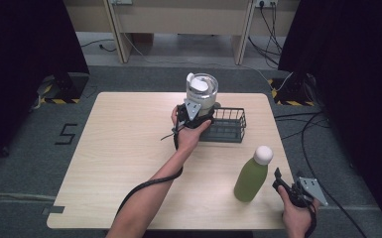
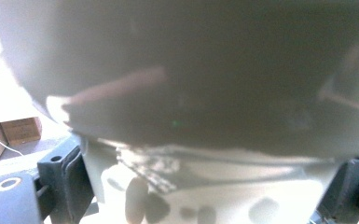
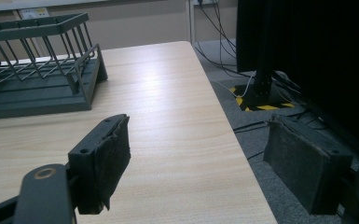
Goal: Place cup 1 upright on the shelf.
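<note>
A light wooden table (image 1: 129,163) with rounded corners stands on grey carpet, its grain running across it. On its far half, right of the middle, sits 1 dark wire rack (image 1: 226,126) with a solid base, and near the front right corner 1 green bottle (image 1: 251,177) with a white cap stands upright, well apart from the rack. The left half of the tabletop is bare wood.
</note>
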Available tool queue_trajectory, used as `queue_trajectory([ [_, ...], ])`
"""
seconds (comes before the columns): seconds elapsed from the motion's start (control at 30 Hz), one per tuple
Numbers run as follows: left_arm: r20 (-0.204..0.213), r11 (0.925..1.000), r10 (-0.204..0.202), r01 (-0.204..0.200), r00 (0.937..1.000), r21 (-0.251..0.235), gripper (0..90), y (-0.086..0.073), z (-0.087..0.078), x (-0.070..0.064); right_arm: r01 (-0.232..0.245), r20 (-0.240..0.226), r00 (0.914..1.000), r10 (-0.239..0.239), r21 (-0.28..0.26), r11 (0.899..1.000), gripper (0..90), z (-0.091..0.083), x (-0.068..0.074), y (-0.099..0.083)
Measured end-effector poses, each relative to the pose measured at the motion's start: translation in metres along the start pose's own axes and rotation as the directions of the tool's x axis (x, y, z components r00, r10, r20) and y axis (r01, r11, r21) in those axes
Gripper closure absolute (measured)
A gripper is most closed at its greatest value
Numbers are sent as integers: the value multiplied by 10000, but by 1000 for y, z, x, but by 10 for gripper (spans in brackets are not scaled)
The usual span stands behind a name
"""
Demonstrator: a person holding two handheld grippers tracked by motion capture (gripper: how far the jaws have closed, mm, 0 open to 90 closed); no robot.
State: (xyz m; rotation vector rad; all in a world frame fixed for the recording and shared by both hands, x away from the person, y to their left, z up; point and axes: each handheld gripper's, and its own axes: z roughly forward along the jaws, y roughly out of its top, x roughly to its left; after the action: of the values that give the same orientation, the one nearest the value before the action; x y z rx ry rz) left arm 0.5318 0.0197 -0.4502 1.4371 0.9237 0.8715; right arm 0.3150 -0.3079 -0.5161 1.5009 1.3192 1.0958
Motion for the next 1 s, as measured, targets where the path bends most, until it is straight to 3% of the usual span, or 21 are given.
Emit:
queue_trajectory([
  [0.63, -63, 9999, 45, -44, 10000, 161, 102, -6, 3, 0, 18, -19, 10000, -18, 0, 10000, 220, 0, 0, 0],
  [1.0, 109, 9997, 61, -64, 9999, 244, 100, -6, 5, 1, 35, -41, 10000, -35, -4, 10000, 220, 0, 1, 0],
])
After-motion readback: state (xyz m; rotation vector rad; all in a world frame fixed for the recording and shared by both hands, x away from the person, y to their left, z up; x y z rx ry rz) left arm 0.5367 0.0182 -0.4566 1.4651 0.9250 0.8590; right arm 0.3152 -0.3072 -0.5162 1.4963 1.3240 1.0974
